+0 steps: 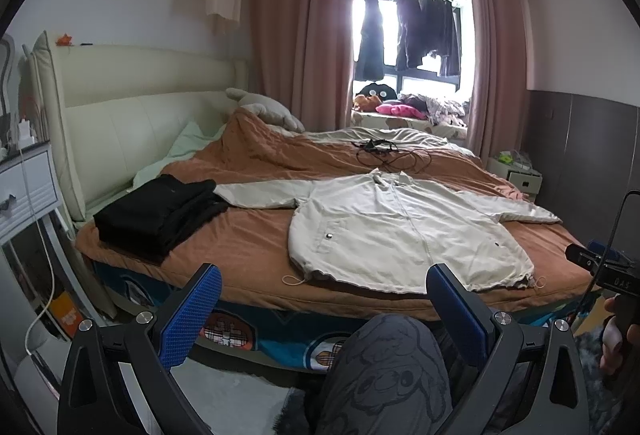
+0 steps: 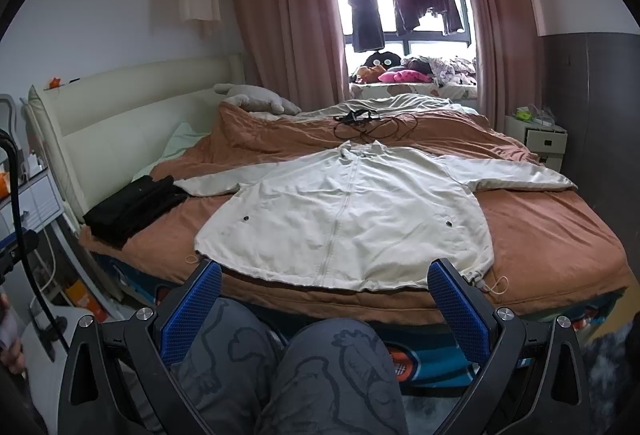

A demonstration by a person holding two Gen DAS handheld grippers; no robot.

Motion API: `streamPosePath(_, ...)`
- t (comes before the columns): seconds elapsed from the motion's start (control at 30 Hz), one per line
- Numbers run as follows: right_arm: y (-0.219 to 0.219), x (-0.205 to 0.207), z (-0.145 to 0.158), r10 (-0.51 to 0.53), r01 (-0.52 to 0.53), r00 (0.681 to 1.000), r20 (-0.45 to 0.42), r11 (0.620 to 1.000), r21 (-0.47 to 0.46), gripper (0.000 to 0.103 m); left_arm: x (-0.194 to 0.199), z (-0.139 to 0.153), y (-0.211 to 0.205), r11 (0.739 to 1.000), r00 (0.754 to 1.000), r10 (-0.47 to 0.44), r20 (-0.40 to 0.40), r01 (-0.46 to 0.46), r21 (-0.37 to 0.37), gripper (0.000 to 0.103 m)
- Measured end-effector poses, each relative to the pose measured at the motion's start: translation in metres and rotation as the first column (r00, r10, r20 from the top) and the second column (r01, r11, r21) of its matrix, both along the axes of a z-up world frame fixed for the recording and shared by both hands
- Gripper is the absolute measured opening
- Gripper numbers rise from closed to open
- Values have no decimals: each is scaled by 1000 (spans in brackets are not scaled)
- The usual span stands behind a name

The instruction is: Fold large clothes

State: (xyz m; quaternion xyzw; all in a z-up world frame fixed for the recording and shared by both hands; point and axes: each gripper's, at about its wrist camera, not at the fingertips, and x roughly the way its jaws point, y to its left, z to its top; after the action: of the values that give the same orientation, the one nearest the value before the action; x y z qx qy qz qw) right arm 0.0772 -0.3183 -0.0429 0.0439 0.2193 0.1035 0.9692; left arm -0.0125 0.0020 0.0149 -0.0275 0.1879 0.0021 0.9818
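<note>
A cream zip-front jacket lies spread flat on the brown bedspread, front up, both sleeves stretched sideways and the hem toward the bed's near edge. My left gripper is open, held in front of the bed below the jacket's hem, with nothing between its blue pads. Also open and holding nothing, my right gripper hangs just short of the hem. The right gripper's body shows at the right edge of the left wrist view.
A stack of folded black clothes lies at the bed's left, touching the jacket's left sleeve. Black cables lie behind the collar. The person's knees are under the grippers. Nightstands flank the bed.
</note>
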Motion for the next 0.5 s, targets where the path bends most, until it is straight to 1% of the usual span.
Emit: streamPosePath(0.5, -1, -1, 2, 1, -1, 1000, 1, 1000, 3, 103, -1, 3, -2, 1000, 1000, -2, 10, 2, 5, 103)
